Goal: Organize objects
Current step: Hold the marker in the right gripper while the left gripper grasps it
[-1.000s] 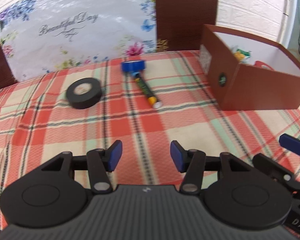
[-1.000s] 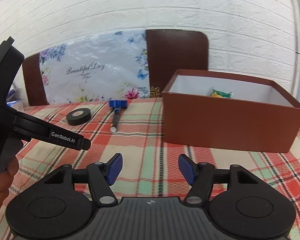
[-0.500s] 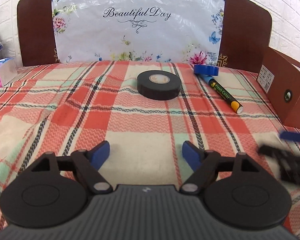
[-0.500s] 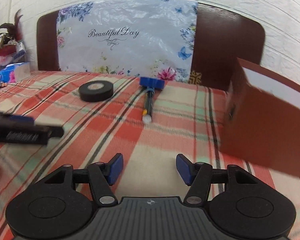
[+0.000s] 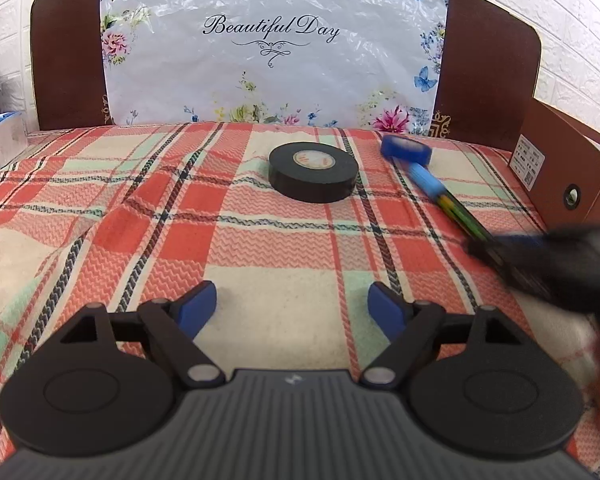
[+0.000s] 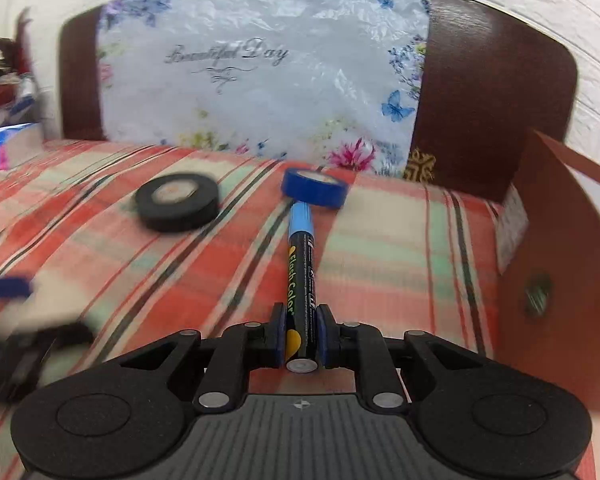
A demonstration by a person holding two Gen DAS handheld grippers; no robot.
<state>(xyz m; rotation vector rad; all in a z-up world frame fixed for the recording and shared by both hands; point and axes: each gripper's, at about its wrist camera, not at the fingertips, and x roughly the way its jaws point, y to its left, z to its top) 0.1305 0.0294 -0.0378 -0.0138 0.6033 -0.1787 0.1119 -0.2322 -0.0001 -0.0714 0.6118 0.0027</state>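
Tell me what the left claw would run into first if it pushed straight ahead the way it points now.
Probably the black tape roll, lying flat on the plaid cloth slightly right of center. The left claw is opening with nothing between its pads. Depth is uncertain.

A black tape roll (image 5: 313,172) lies flat mid-cloth. Right of it, a blue-capped black marker (image 6: 300,276) points away towards a small blue tape roll (image 6: 314,187) lying flat farther back.
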